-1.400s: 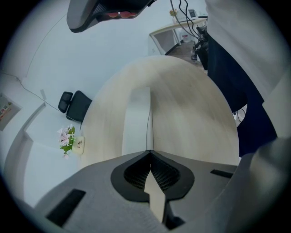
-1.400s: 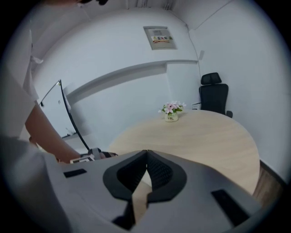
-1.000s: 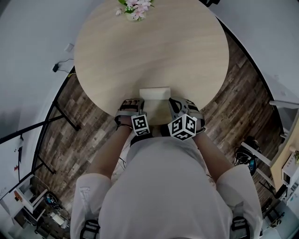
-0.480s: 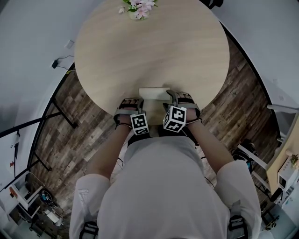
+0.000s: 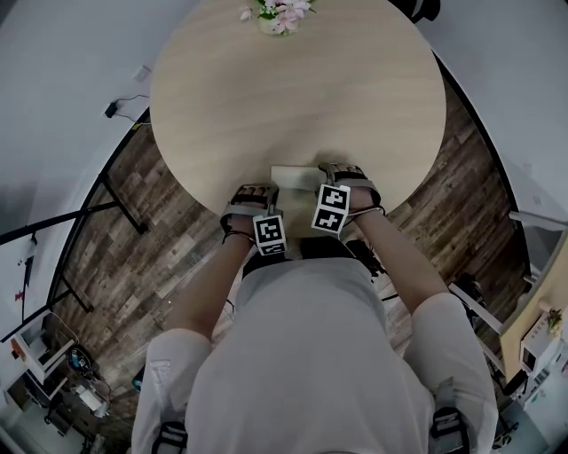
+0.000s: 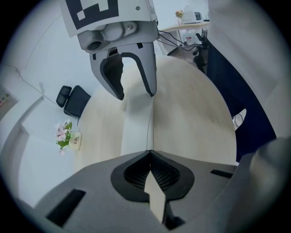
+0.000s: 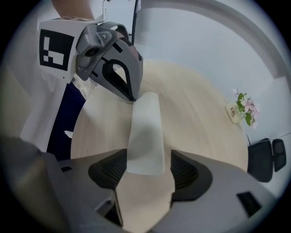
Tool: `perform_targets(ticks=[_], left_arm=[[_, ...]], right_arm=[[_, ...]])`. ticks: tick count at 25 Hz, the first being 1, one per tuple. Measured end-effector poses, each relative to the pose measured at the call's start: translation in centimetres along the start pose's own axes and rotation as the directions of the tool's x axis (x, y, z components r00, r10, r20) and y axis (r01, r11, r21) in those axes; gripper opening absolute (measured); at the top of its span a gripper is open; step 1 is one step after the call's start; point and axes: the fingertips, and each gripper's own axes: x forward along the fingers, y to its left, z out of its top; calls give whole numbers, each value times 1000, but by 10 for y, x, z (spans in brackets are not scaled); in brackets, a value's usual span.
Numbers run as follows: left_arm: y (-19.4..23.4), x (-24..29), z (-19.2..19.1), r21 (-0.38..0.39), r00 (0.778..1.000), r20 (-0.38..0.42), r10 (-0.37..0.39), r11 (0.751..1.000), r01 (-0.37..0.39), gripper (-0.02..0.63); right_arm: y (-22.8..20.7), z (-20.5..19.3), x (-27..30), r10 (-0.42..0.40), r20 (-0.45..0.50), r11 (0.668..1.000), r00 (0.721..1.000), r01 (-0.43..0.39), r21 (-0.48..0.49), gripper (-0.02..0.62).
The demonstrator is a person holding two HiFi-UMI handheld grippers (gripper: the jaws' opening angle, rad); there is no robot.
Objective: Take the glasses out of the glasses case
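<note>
The white glasses case lies shut near the front edge of the round wooden table. My right gripper points steeply down over its right end. In the right gripper view the right gripper is open and has just been opening. The case runs between the pads with a gap on each side. My left gripper is at the other end. In the left gripper view the left gripper is shut, its tips meeting at the case's edge. I cannot tell whether they pinch it. No glasses show.
A small pot of pink flowers stands at the table's far edge. A black chair is beyond the table. The person's body is close against the near edge. Wood floor and a dark table frame lie to the left.
The right gripper has come down and leftward from beside the case onto its right end, and its marker cube has rolled. The left gripper has stayed put.
</note>
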Motion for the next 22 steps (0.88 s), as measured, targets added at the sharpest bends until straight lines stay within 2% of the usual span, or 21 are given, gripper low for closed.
perform_targets(ticks=[12, 18, 22], left_arm=[[1, -1, -3, -33, 1000, -2, 11, 999, -11, 5], [1, 0, -3, -8, 998, -16, 60, 998, -60, 5], [1, -2, -2, -1, 996, -21, 83, 997, -83, 5]], right_arm=[[3, 1, 15, 49, -40, 999, 998, -50, -11, 261], [2, 2, 14, 144, -33, 990, 989, -144, 1, 261], [-1, 3, 10, 216, -10, 976, 976, -215, 44, 261]])
